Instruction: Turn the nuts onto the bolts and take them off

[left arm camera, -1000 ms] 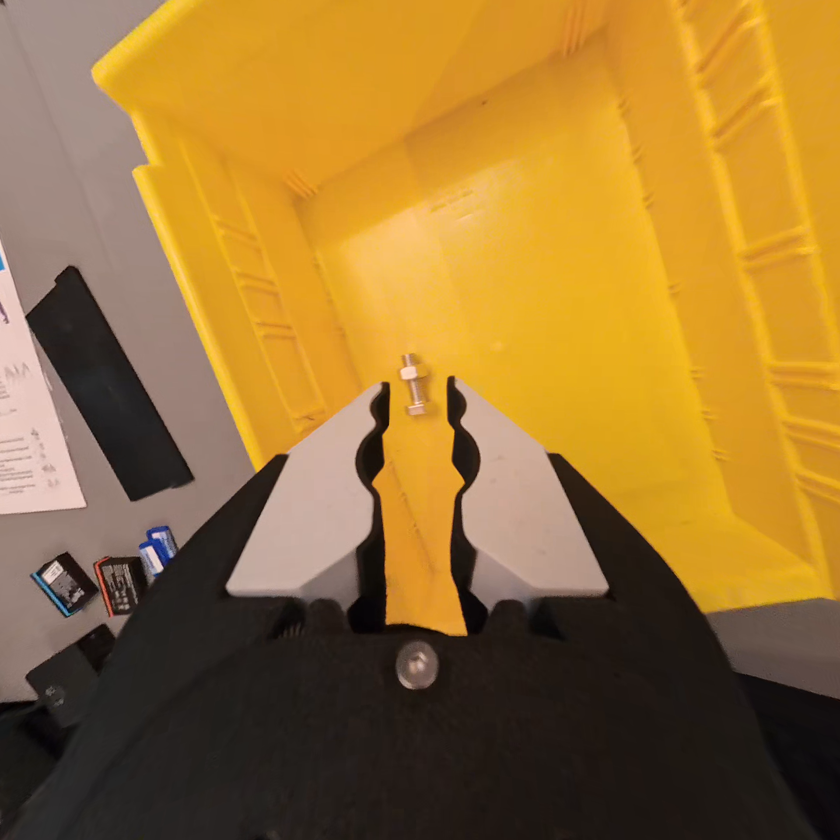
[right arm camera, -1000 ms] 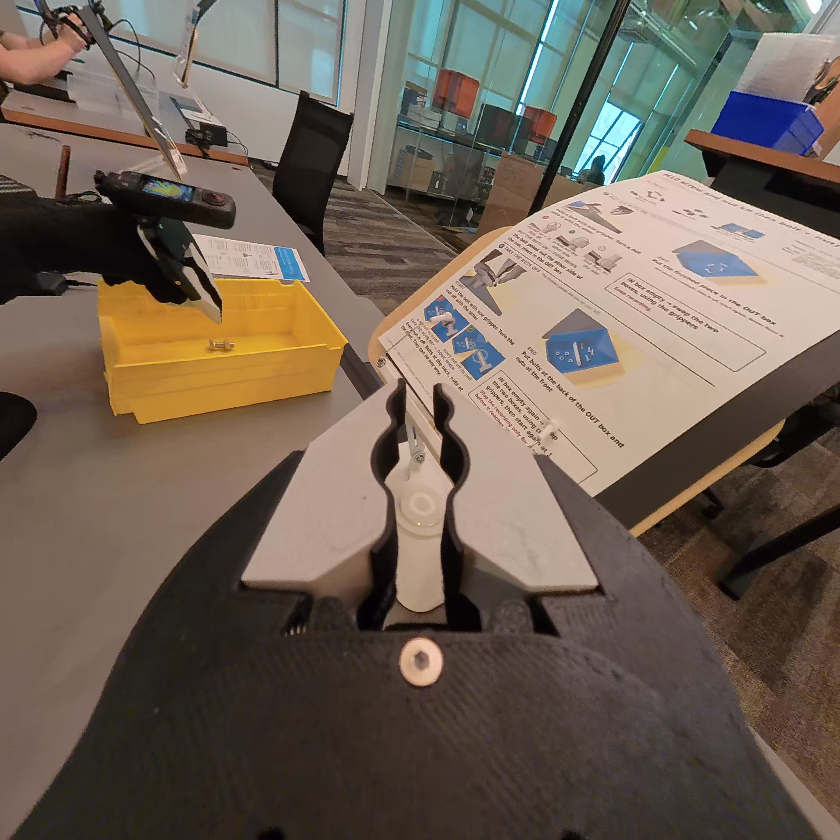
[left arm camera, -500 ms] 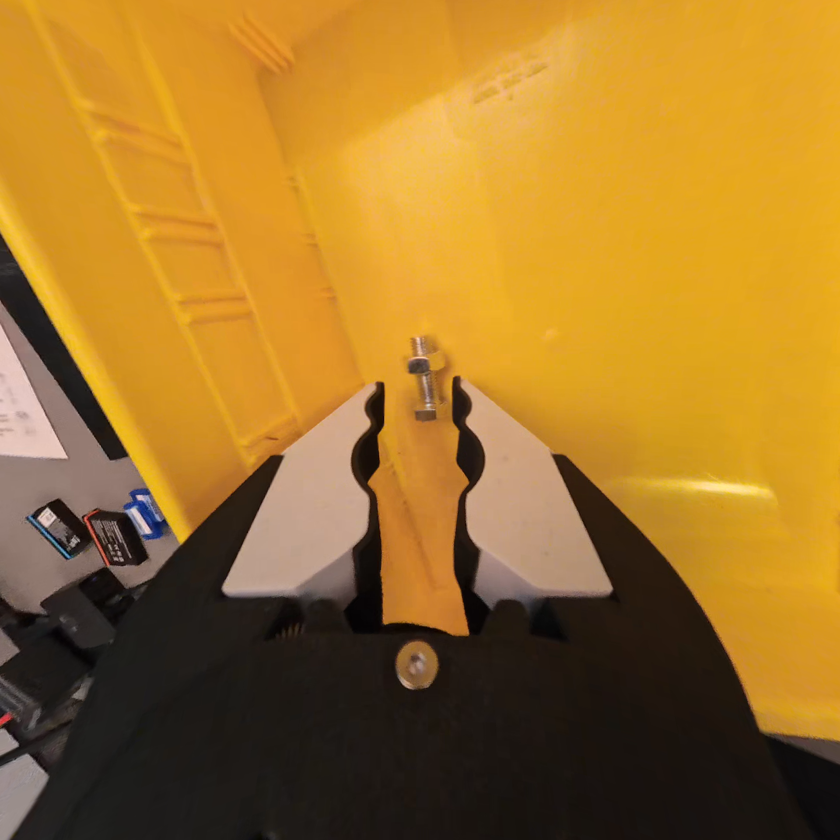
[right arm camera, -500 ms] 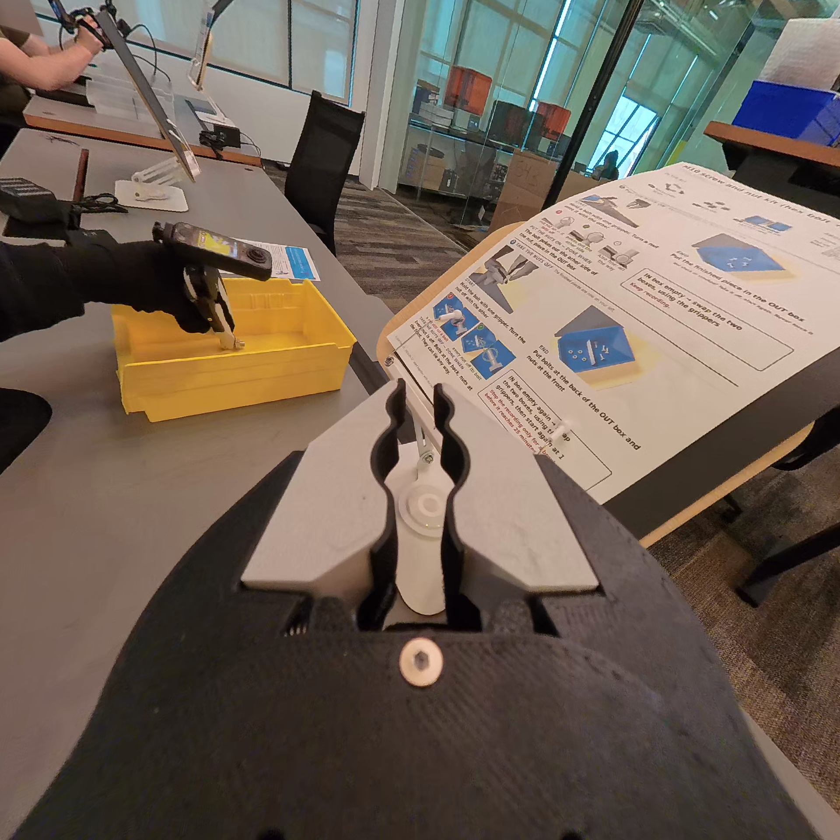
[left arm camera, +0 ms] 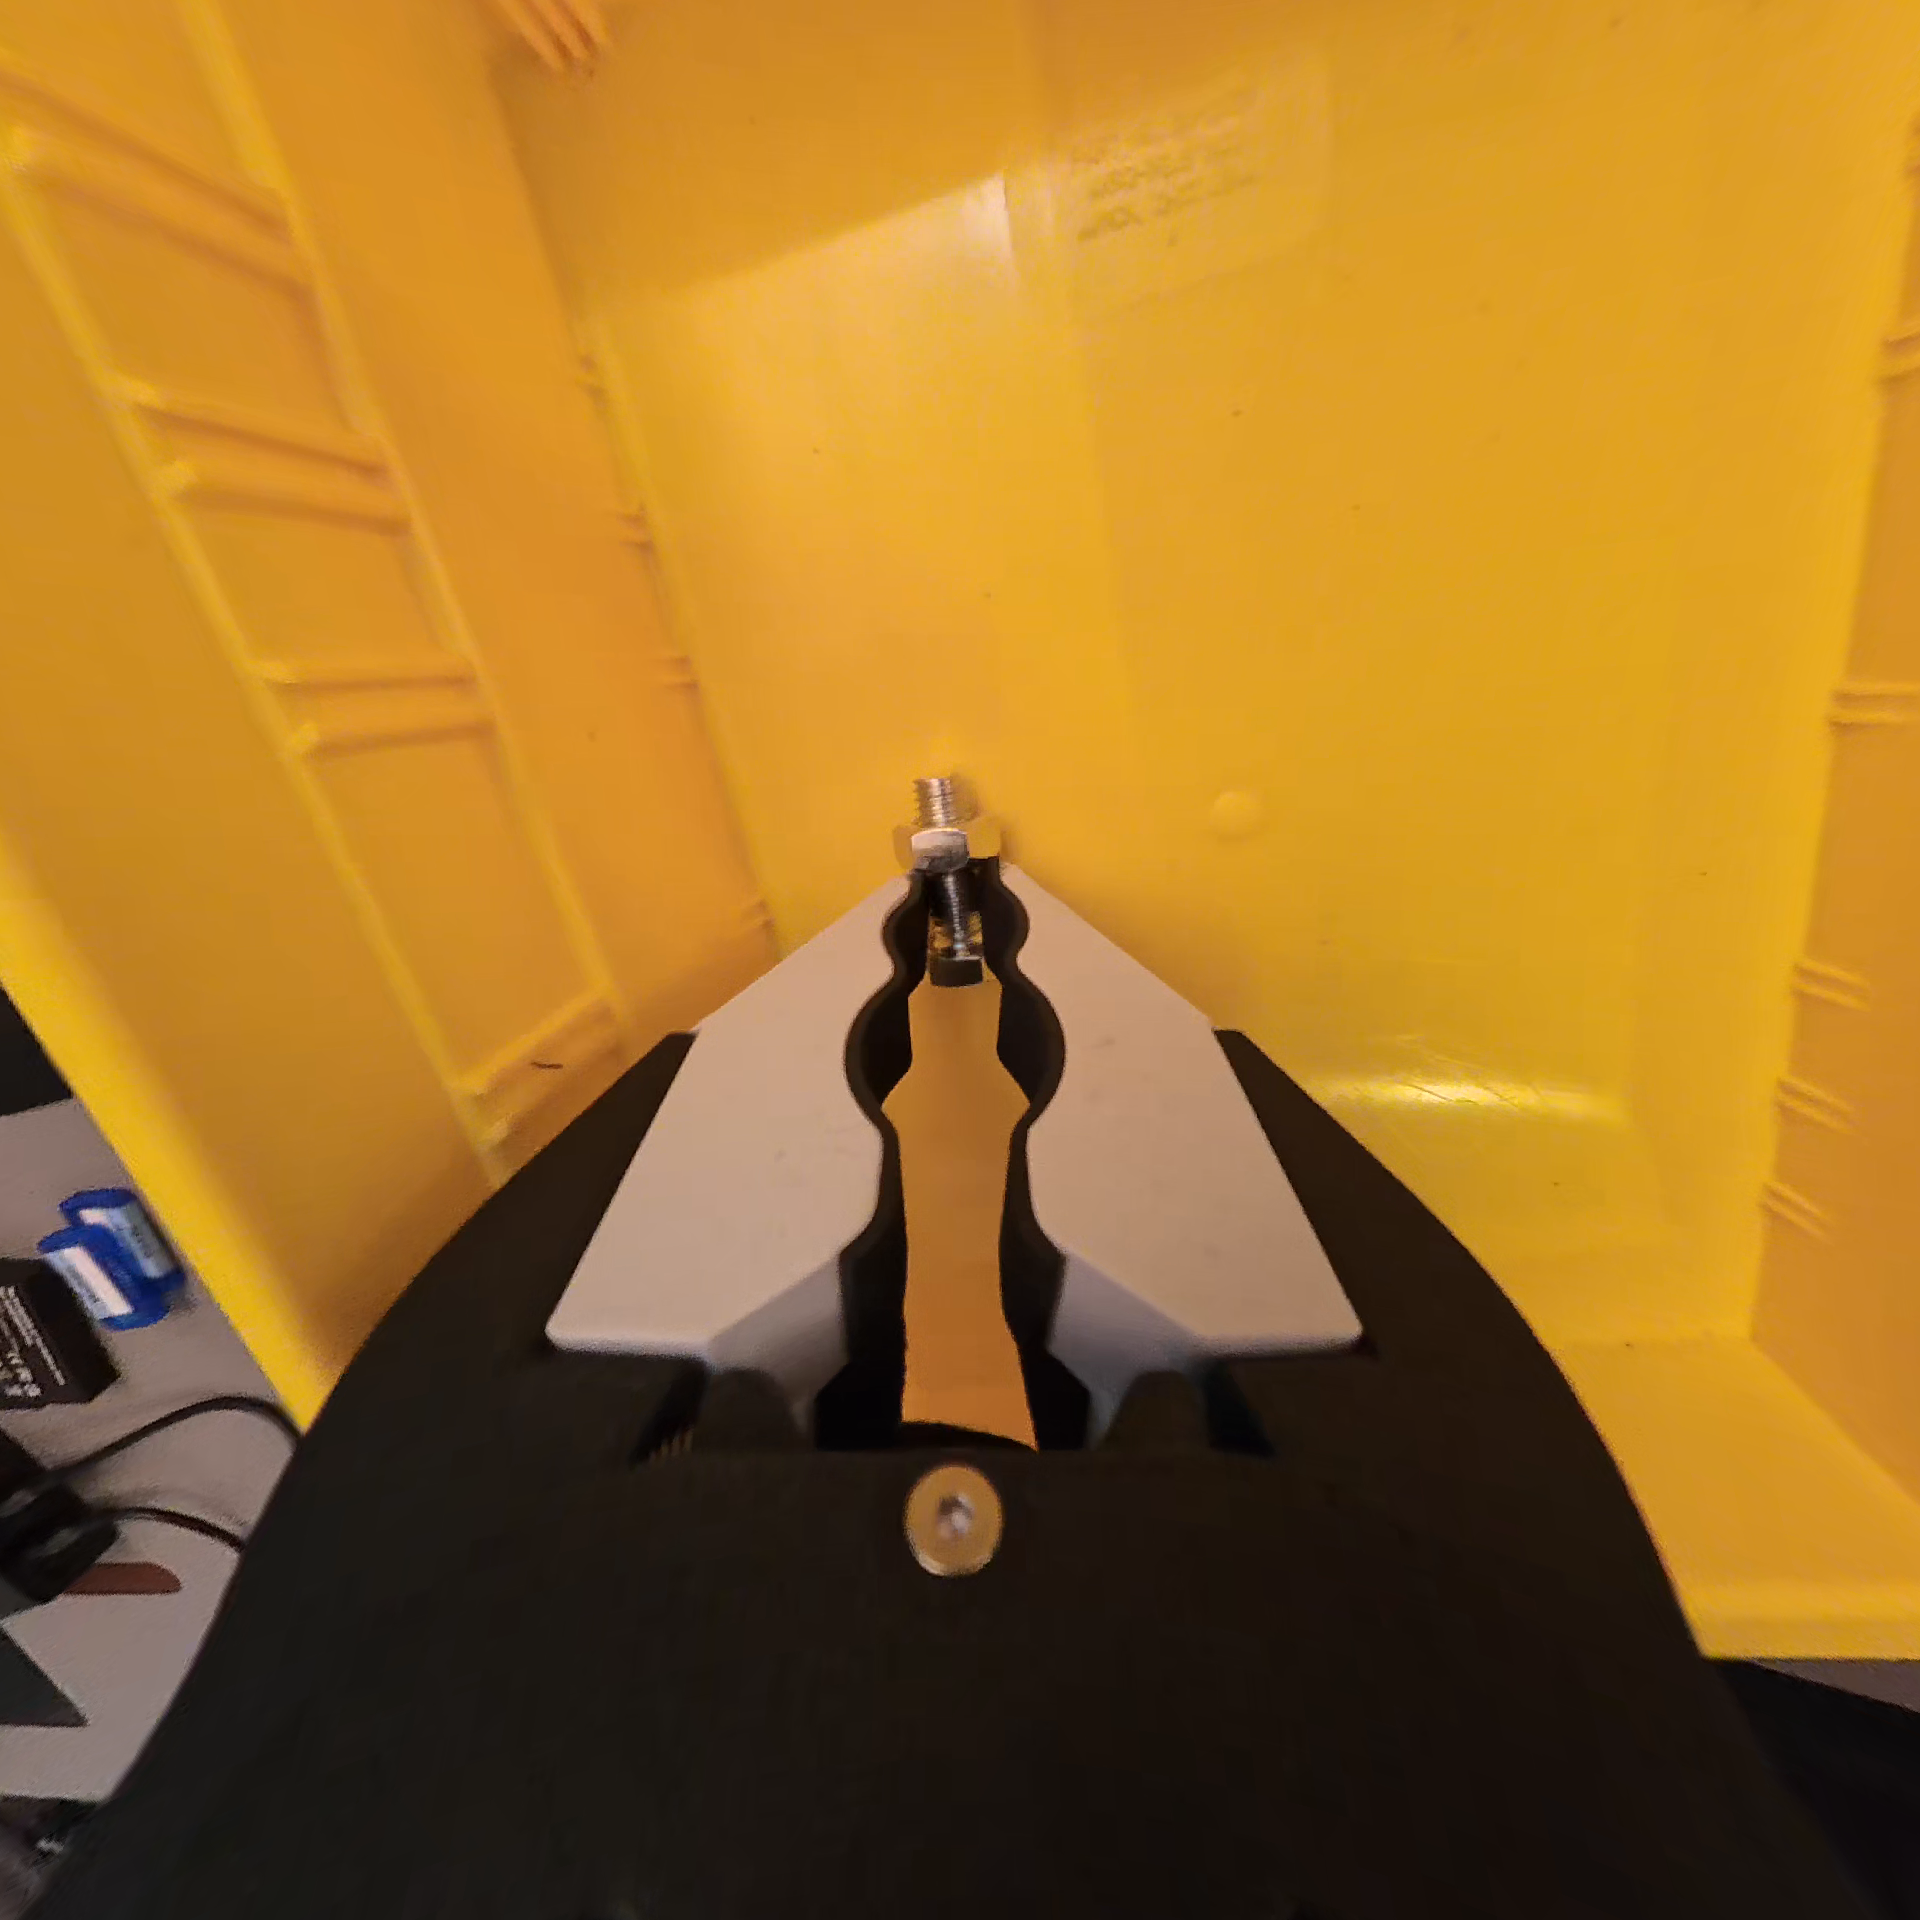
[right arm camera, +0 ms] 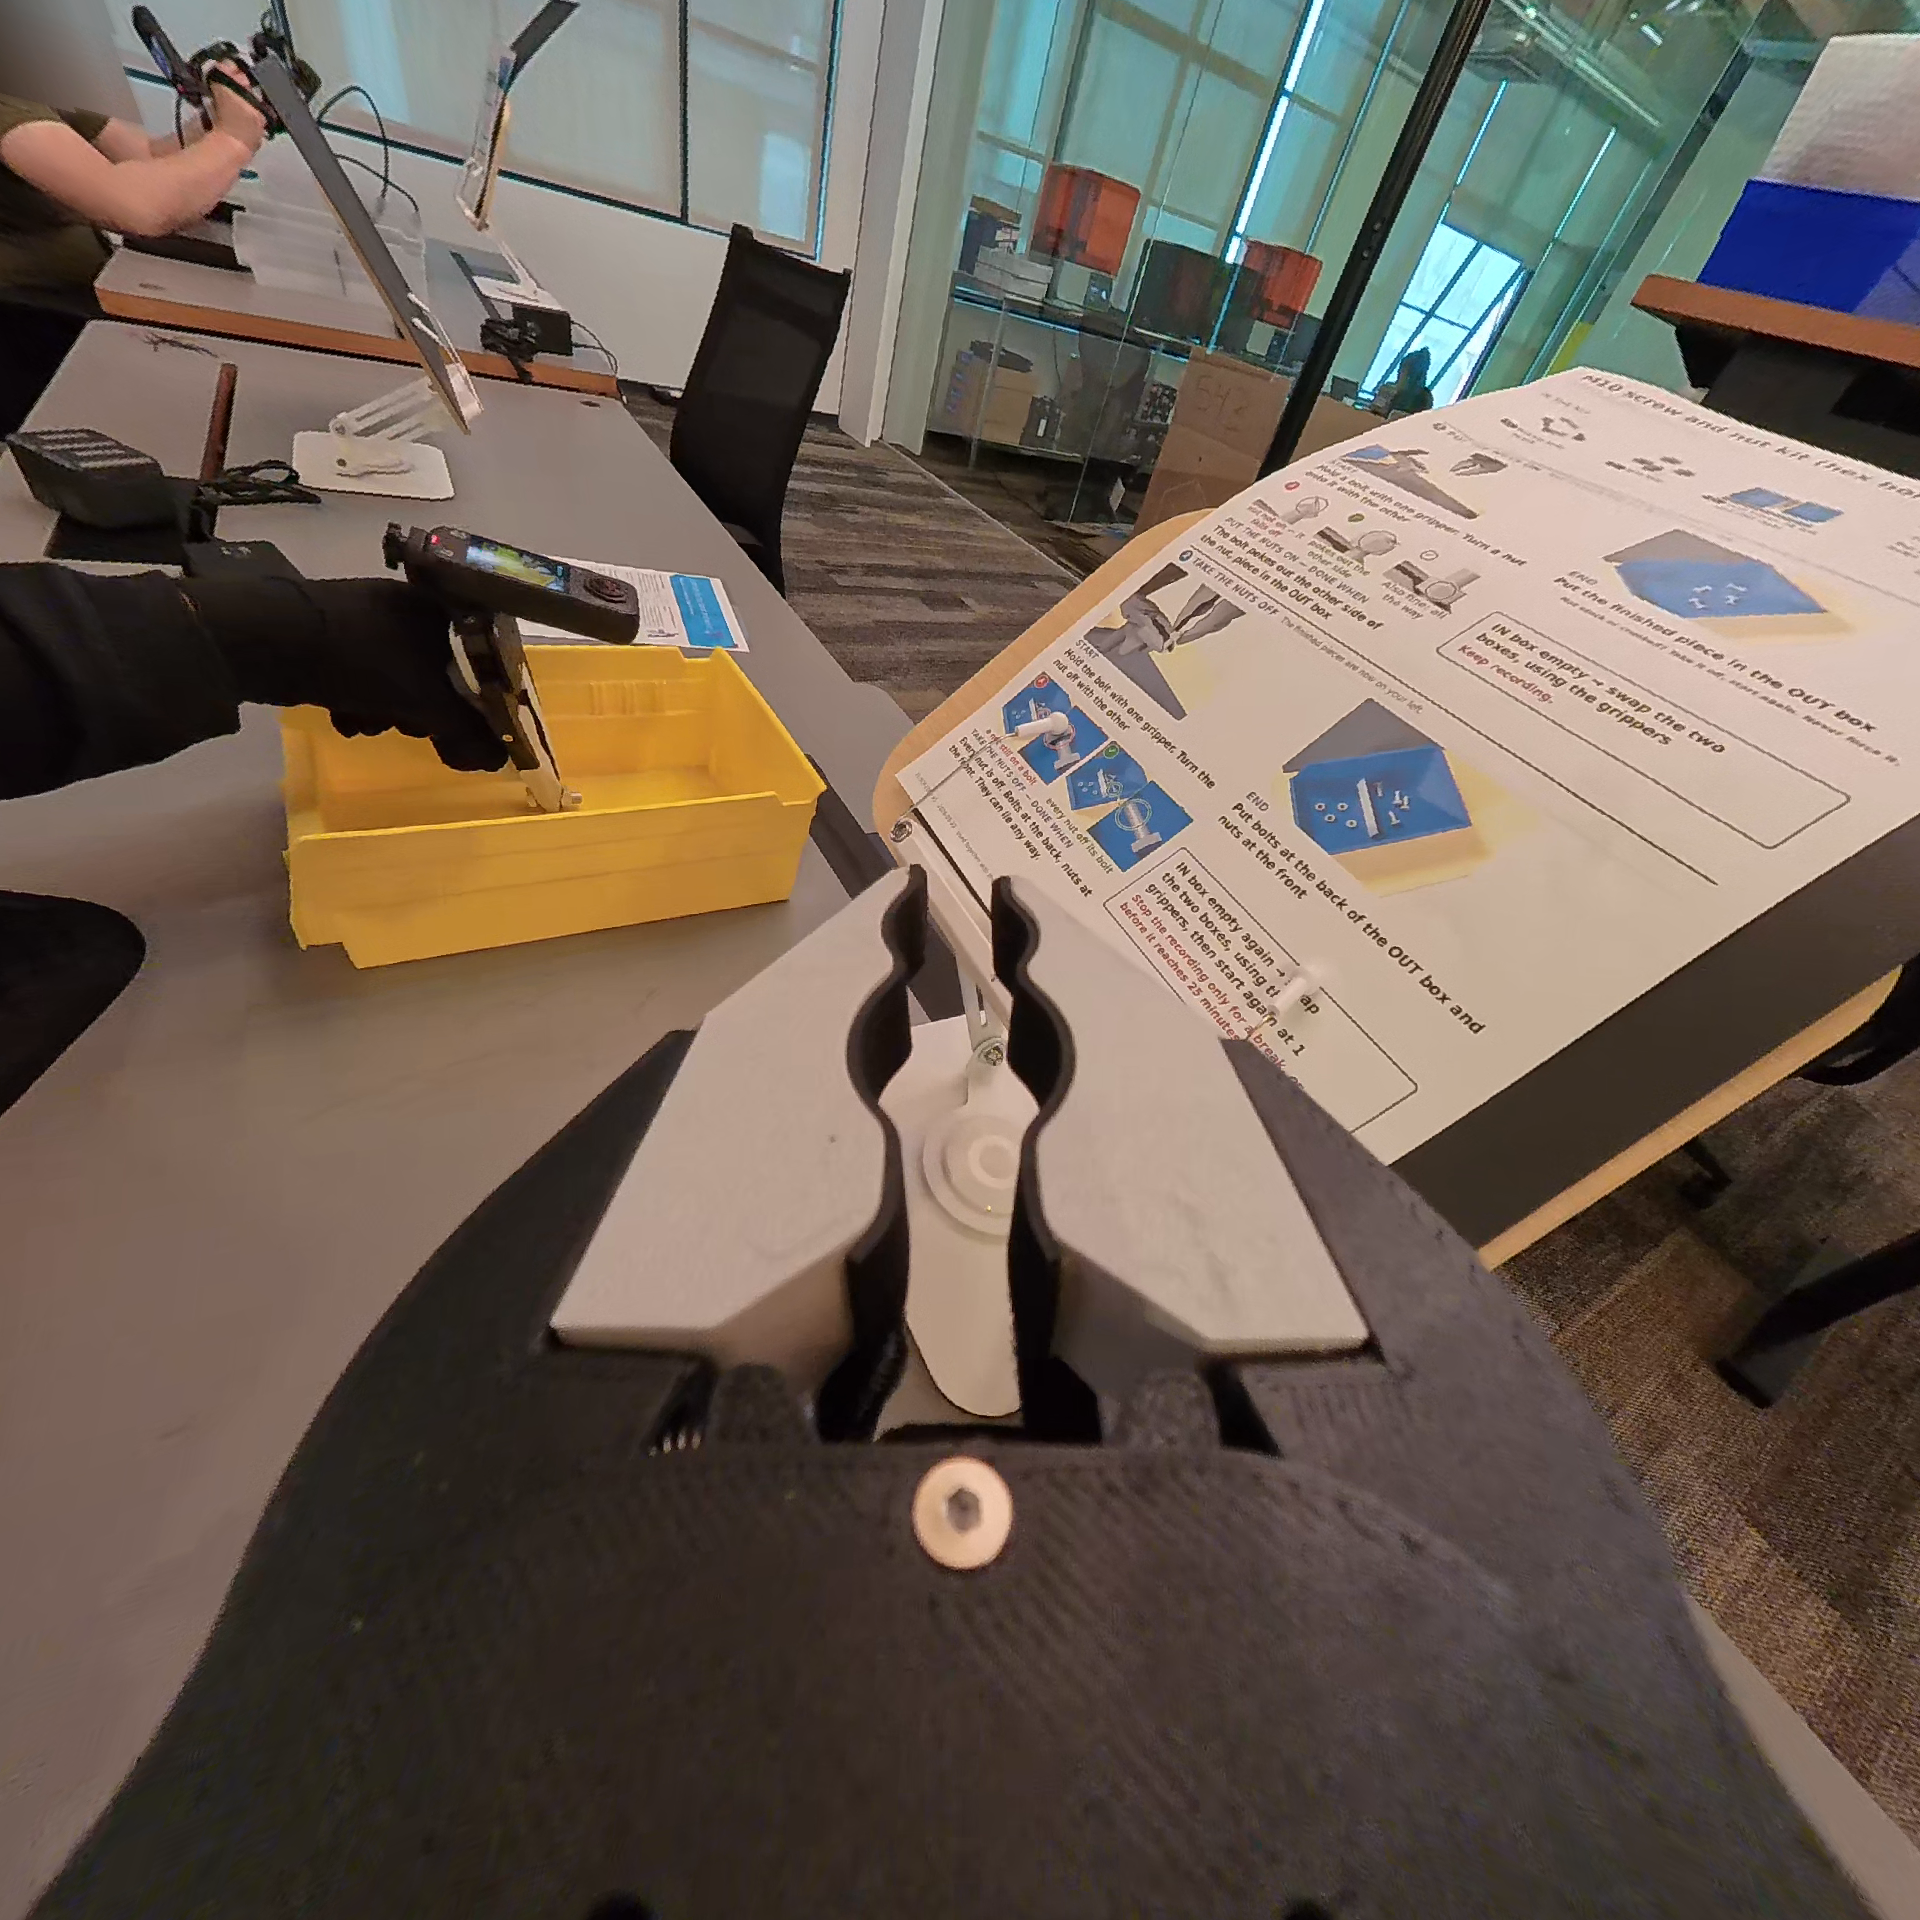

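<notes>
Your left gripper [left arm camera: 954, 914] is down inside the yellow bin [left arm camera: 1351, 520], tips at the bin floor. Jaws stand apart, w/ a narrow gap between them. The bolt [left arm camera: 948, 883] lies on the bin floor, lengthwise along the gap: hex head sits between the fingertips [left arm camera: 831, 935], threaded end points away from you. The nut [left arm camera: 943, 844] is threaded on the shank, just past the tips. Whether the pads actually touch the shank, cannot tell; no firm clamp is visible.

From the right wrist view, the same left gripper [right arm camera: 545, 795] shows farther off, held by your black-gloved left hand [right arm camera: 384, 665], tilted steeply down into the yellow bin [right arm camera: 540, 894]. The bolt shows as a small metal piece at the tips [right arm camera: 566, 798]. The bin sits on the grey worktop [right arm camera: 312, 1143], toward its right edge, near the far side.

Your right gripper [right arm camera: 951, 914] hovers above the worktop's right edge, well apart from the bin. Jaws are apart, holding nothing. Behind the gap: a white stand base [right arm camera: 971, 1174] w/ a thin arm, carrying the tilted instruction board [right arm camera: 1455, 779] to the right.

Other items: a printed leaflet [right arm camera: 686, 613] lies just behind the bin. Blue-labelled batteries [left arm camera: 109, 1262] and a black pack [left arm camera: 42, 1351] lie on the worktop left of the bin.
</notes>
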